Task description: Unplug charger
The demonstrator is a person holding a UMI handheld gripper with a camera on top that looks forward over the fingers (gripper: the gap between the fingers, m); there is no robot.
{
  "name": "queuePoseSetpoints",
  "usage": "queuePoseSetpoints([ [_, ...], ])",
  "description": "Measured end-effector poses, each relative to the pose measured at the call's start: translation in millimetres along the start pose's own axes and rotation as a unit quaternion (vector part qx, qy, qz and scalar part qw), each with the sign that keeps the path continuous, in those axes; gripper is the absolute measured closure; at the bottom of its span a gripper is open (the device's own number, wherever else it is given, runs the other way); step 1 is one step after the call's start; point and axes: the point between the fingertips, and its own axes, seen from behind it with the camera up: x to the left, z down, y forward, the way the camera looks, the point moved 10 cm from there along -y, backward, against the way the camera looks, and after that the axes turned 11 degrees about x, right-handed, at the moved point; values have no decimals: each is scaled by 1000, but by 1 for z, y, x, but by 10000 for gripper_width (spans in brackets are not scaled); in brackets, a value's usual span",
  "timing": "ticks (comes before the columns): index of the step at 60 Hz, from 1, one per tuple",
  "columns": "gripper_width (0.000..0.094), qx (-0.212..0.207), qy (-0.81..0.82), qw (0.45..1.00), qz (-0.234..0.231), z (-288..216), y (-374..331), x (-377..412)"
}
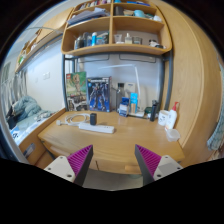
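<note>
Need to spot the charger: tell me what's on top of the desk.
On the desk: a white power strip with a cable, bottles and a dark box behind. No charger discernible. Fingers open, well short.

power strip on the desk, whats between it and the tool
Only bare wooden desk lies between the open tool and the white power strip, seen in the gripper view.

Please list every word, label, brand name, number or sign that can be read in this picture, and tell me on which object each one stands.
No text can be read here.
Dark poster or box at the back of the desk: light markings, too blurred to read.
Bottles beside it: labels too small.
Items on the upper shelves: nothing legible.
White power strip on the desk: no visible marking.
The gripper is open, well short of the strip.
</note>
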Motion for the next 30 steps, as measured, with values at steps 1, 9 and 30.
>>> queuePoseSetpoints([
  [1, 81, -5, -5, 1000, -9, 6, 18, -6],
  [9, 85, 22, -13, 999, -23, 12, 45, 24],
  [30, 78, 61, 22, 998, -9, -47, 235, 125],
])
